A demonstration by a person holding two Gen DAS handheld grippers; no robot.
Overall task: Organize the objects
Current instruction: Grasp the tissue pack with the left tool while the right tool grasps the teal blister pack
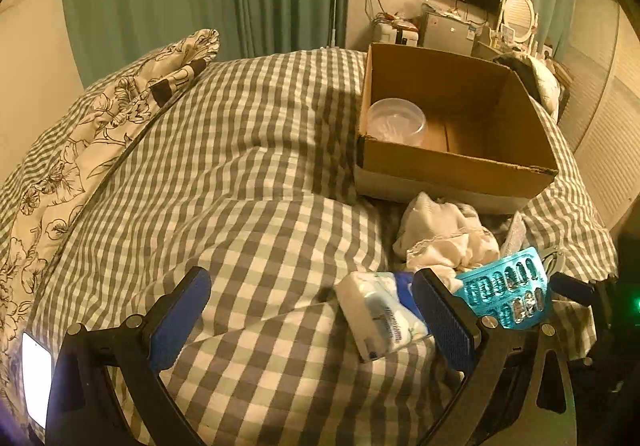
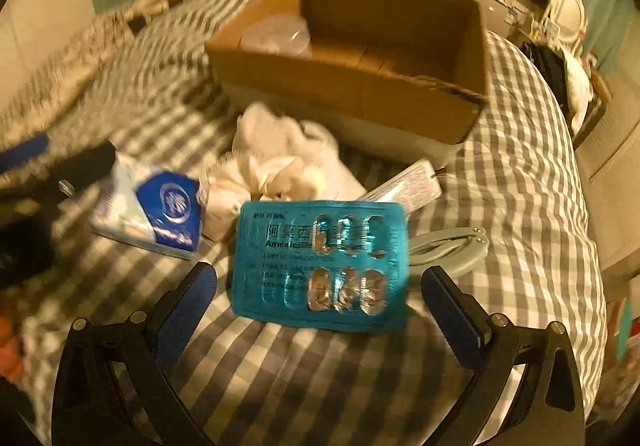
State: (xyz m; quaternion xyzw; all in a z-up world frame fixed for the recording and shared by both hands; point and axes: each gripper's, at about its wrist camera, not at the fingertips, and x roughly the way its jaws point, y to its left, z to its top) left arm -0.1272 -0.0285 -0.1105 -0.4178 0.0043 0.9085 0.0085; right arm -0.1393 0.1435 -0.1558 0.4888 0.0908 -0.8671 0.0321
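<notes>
A teal blister pack of pills [image 2: 320, 266] lies on the checked bed between the wide-open fingers of my right gripper [image 2: 320, 294]; it also shows in the left wrist view [image 1: 506, 294]. A blue and white tissue packet [image 1: 380, 318] lies between the open fingers of my left gripper [image 1: 312, 310], close to the right one; it also shows in the right wrist view [image 2: 152, 213]. A crumpled white cloth [image 1: 444, 238] lies behind them. An open cardboard box [image 1: 452, 161] holds a clear plastic tub [image 1: 396, 121].
A grey clip-like tool [image 2: 452, 246] and a flat packet [image 2: 404, 185] lie right of the blister pack. A floral pillow [image 1: 100, 133] lies at the left. A lit phone [image 1: 36, 382] lies at the bed's near left. Curtains and a wall screen stand behind.
</notes>
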